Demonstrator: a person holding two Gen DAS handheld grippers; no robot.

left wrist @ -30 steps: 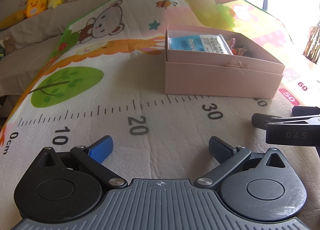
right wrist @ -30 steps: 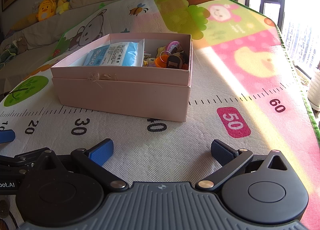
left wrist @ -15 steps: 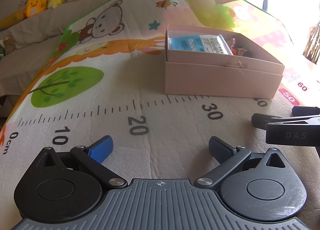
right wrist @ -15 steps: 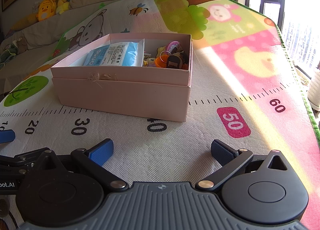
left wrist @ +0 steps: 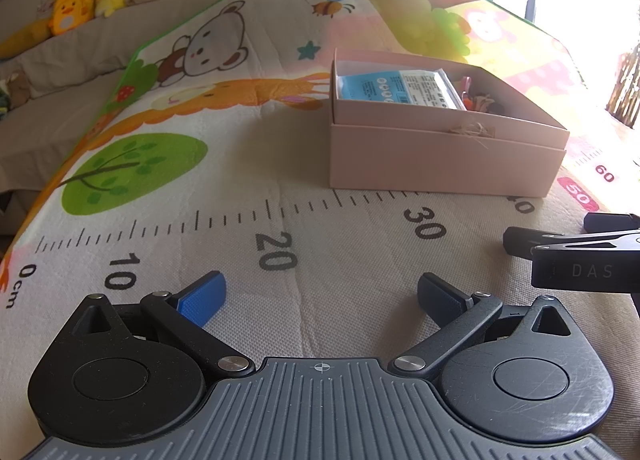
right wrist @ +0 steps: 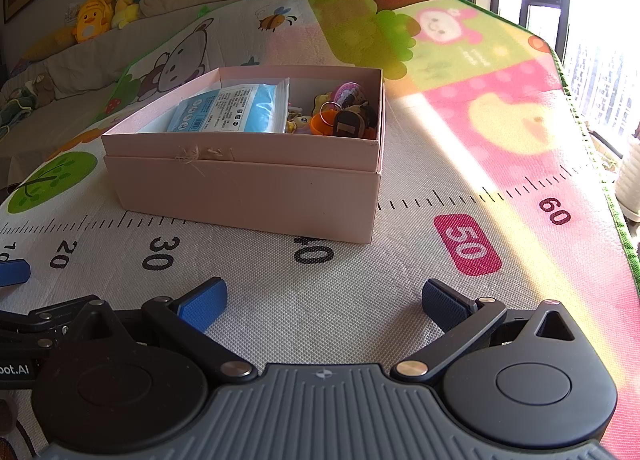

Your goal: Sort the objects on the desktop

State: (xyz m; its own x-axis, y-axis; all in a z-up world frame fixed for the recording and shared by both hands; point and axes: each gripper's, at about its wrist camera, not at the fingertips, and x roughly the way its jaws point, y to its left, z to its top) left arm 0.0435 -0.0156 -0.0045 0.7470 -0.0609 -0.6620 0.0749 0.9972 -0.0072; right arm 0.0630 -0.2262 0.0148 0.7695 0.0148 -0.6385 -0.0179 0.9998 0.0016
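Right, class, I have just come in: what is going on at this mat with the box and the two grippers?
A person holds two grippers low over a printed play mat. The left gripper and the right gripper are both open and hold nothing. Ahead of them a pink box stands open on the mat. Inside, a blue packet lies in the left part and small trinkets and keyrings fill the right part. No loose object shows on the mat near the grippers.
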